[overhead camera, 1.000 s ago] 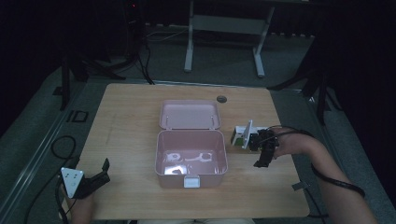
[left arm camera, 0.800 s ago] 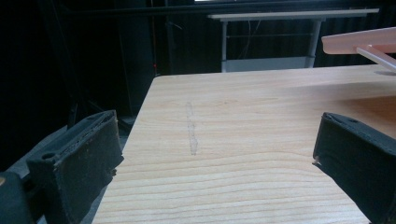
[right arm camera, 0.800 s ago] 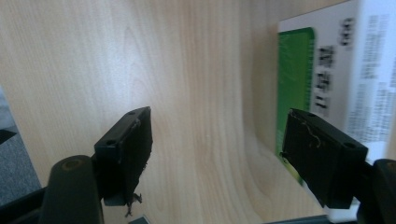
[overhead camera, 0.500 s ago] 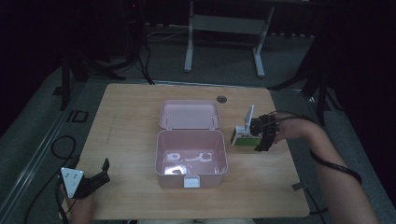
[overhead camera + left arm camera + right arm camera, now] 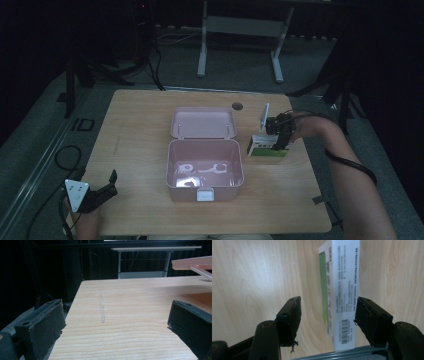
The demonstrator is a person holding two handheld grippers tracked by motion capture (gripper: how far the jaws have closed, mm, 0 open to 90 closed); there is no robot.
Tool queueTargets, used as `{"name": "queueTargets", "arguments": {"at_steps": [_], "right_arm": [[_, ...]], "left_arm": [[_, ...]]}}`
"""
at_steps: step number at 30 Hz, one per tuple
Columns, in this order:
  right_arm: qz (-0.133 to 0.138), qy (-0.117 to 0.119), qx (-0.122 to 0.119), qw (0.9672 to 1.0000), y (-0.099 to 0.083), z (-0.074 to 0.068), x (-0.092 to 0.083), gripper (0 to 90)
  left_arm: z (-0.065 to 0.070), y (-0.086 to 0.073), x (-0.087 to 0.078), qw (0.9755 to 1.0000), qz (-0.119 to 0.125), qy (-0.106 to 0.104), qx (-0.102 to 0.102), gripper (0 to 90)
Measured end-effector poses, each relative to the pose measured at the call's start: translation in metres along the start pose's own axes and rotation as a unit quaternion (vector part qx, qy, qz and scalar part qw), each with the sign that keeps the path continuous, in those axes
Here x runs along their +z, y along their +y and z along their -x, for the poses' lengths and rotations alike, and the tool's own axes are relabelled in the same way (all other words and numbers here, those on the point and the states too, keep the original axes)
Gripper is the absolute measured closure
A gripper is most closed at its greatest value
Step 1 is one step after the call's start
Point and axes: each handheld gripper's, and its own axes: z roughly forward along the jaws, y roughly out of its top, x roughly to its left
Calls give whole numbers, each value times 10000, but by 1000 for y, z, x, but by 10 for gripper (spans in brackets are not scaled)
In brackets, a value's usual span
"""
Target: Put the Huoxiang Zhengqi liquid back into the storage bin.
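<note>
Small white-and-green printed cardboard box (image 5: pixel 340 295) is seen between the two black jaws of the right claw (image 5: pixel 327 315), which are spread wider than the box. The right-hand jaw lies just beside the white printed face; whether it touches cannot be told. A clear gap is left between the left-hand jaw and the green side. A barcode is visible on the end of the box nearest the claw's camera.

From the high view, the right claw (image 5: pixel 278 136) is held over the small box (image 5: pixel 265 146), which rests on the light wooden table (image 5: pixel 140 120) near its right edge. A grey plate stands upright just behind the claw, and a black cable is looped from the claw around the person's right forearm (image 5: pixel 350 175).

Beside that box, toward the middle of the table, an open pink plastic lidded case (image 5: pixel 204 167) is set, with its lid (image 5: pixel 203 123) laid back flat on the far side. Pale shapes lie on the case floor but are too dim to be identified. A small dark round disc (image 5: pixel 237 106) is seen beyond the lid.

Well apart, at the near left corner of the table, the left claw (image 5: pixel 106 186) is held with its jaws spread wide and nothing between them. In the left gripper view, bare wood (image 5: pixel 130 315) is framed by those jaws, and the pink lid's edge (image 5: pixel 192 263) is seen at the upper right.
</note>
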Motion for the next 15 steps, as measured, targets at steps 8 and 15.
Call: {"name": "queueTargets", "arguments": {"at_steps": [8, 15], "right_arm": [[-52, -14, -44, 10000, 3, 12, 12, 419], [-142, 58, 32, 9999, 2, 20, 27, 446]], "left_arm": [[-1, 0, 0, 10000, 14, -9, -29, 11], [0, 0, 0, 10000, 23, 2, -20, 10]]}}
